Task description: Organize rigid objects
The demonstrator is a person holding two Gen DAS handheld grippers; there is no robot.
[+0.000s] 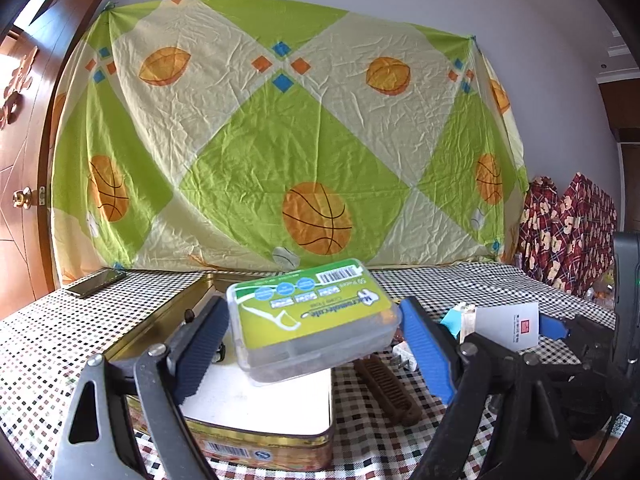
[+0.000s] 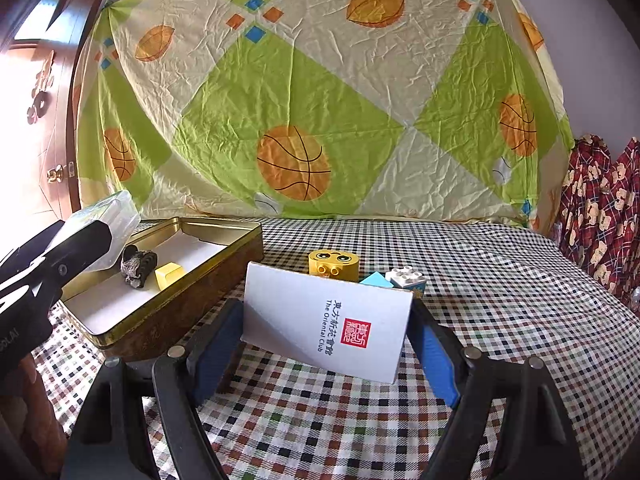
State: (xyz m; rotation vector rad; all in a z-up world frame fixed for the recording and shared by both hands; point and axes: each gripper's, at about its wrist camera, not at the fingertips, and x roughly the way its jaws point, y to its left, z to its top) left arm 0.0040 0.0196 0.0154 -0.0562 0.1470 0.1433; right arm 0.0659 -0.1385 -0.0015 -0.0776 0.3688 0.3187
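I note bright daylight glaring from the doorway (image 2: 28, 128) far left; sharp focus, heavy fisheye bending, dark corners.

The floss box (image 1: 312, 320) hides most of the tin's (image 1: 256, 436) inside in the left wrist view, and its small print is unreadable. Beside the tin, the white card (image 2: 328, 328) covers the lower parts of the yellow block (image 2: 334, 266) and the blue piece (image 2: 374, 280).
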